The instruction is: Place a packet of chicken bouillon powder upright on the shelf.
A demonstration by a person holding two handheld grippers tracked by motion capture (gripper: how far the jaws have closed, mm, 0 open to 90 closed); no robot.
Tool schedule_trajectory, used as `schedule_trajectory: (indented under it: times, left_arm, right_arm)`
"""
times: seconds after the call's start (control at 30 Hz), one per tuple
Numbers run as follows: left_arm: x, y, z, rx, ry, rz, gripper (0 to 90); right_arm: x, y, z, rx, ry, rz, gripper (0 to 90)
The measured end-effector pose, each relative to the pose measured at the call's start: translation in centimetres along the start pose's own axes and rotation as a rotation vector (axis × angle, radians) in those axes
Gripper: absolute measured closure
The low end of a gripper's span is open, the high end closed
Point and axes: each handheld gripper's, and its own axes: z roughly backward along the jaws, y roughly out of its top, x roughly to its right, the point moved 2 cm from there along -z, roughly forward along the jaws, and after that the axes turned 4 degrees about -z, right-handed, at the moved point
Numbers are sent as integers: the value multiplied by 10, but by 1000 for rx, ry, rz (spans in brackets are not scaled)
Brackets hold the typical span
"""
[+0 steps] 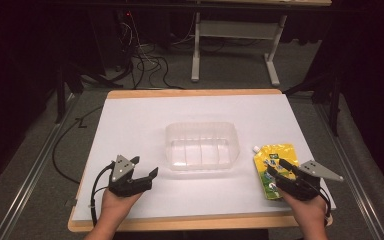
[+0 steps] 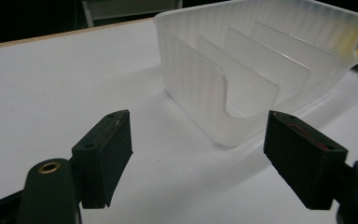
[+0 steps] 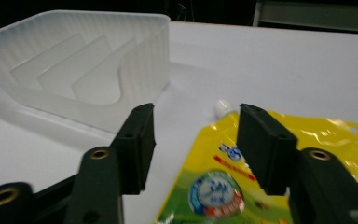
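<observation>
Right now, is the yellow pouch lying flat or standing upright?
Lying flat. The yellow pouch rests face-up on the white table, its white cap pointing toward the clear bin.

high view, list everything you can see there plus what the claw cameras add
divided container: 1, translucent white, middle of the table, with upright partitions inside
spout pouch: 1, yellow with white cap, lying flat on the table's right side, under the right claw
table: 1, white top with wooden edge
desk frame: 1, pale grey, on the floor behind the table
cables: several, black, on the floor behind
left claw: 1, black, open, nothing between its jaws
right claw: 1, black, open over the pouch
</observation>
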Motion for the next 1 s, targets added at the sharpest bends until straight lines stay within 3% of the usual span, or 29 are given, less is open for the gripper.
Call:
schedule_trajectory:
  times: [0.13, 0.17, 0.23, 0.33, 0.4, 0.67, 1.0]
  left_arm:
    - [2, 6, -10, -3, -14, 16, 240]
    - [2, 7, -11, 3, -17, 21, 242]
    - [3, 11, -15, 18, -18, 28, 243]
    - [4, 18, -20, 26, -35, 52, 248]
    - [7, 21, -22, 32, -19, 26, 248]
    - [13, 32, -35, 57, -33, 27, 250]
    - [22, 37, -42, 55, -49, -11, 249]
  right_arm:
    - [8, -14, 19, -25, -31, -13, 649]
    - [14, -22, 29, -38, -46, -36, 710]
    - [17, -25, 34, -44, -48, -53, 744]
    - [26, -36, 49, -65, -56, -79, 892]
    - [27, -38, 52, -70, -62, -79, 900]
    - [31, -54, 69, -130, -49, -86, 900]
    - [27, -68, 64, -251, -17, -80, 900]
